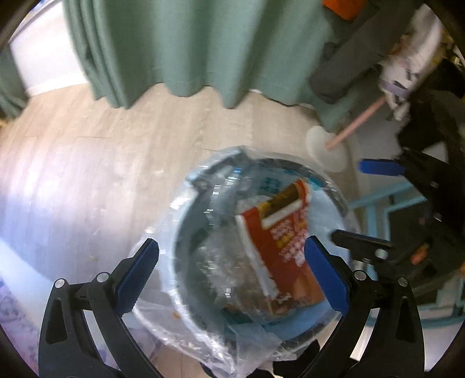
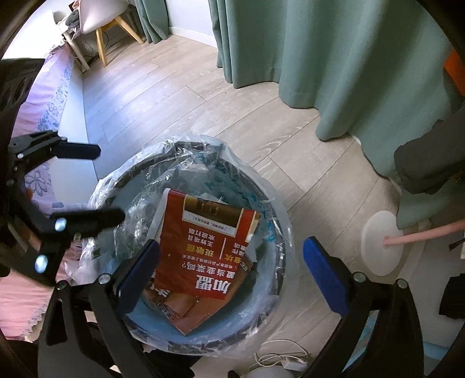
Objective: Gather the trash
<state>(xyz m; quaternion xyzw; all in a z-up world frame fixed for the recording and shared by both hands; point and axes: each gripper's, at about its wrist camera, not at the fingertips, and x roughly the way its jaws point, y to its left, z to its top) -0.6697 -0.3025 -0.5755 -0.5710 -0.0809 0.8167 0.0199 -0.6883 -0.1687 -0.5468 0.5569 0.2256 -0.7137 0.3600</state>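
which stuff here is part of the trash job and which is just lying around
Job:
- bin with clear liner
- red leaflet inside it
- left gripper and right gripper, both open and empty

Lying about:
- green curtain
- white stand base
- chair
- white cable

My left gripper (image 1: 232,273) hangs over the round trash bin (image 1: 186,232), its blue pads (image 1: 139,273) spread wide with nothing between them, and below them a red printed leaflet (image 1: 284,247) lies tilted inside the bin's clear plastic liner (image 1: 203,334). At the right edge my right gripper (image 1: 369,203) shows side-on, its jaws apart too. The bin stands on a pale wood floor (image 1: 101,162), with green curtains (image 1: 189,43) hanging behind it and a white round base with a pink pole (image 1: 328,145) just beyond its rim.
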